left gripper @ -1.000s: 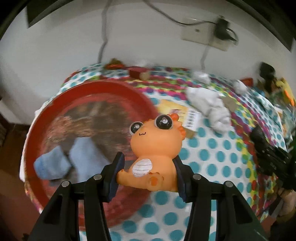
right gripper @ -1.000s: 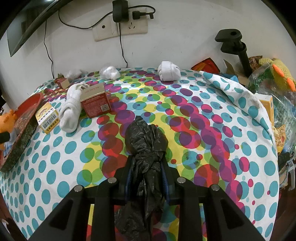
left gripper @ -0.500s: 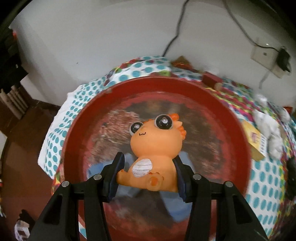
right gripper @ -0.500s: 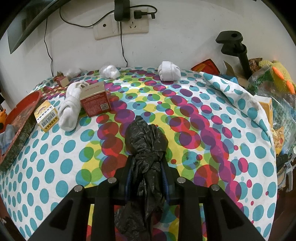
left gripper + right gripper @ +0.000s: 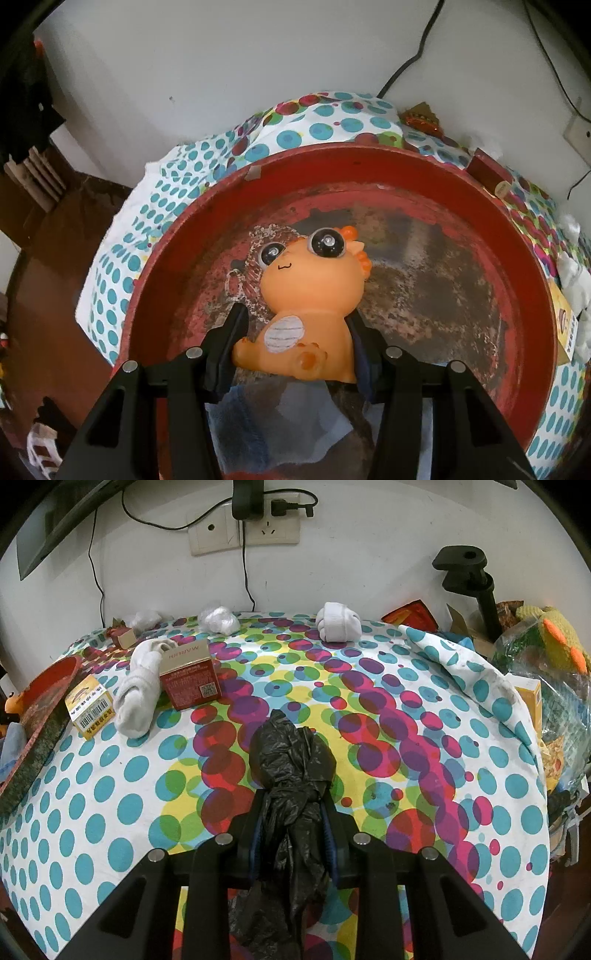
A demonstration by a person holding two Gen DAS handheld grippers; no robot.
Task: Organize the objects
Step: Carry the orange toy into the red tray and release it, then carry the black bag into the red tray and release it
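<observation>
Left gripper (image 5: 295, 341) over the red tray (image 5: 524, 266), jaws a modest way apart and just opening a little; the orange toy dragon (image 5: 310, 295) sits between them. The left pad looks slightly off the toy's arm, the right pad close against its flank; whether that one presses cannot be told. The toy is above the worn, flaking floor of the tray, face toward the far rim, with folded blue cloth (image 5: 280, 424) lying in the tray just beneath the jaws. The tray sits at the edge of the dotted tablecloth (image 5: 325, 129), close to the white wall. Right gripper (image 5: 293, 808) has its jaws narrow, clamped on the twisted neck of a black plastic bag (image 5: 291, 760), whose bulb lies on the cloth ahead of the fingers. Farther along the table: a red box (image 5: 190, 681), a rolled white sock (image 5: 138, 698) touching its left side, a yellow barcode box (image 5: 88, 707) near the tray's edge, and another balled white sock (image 5: 338, 622) by the wall.
</observation>
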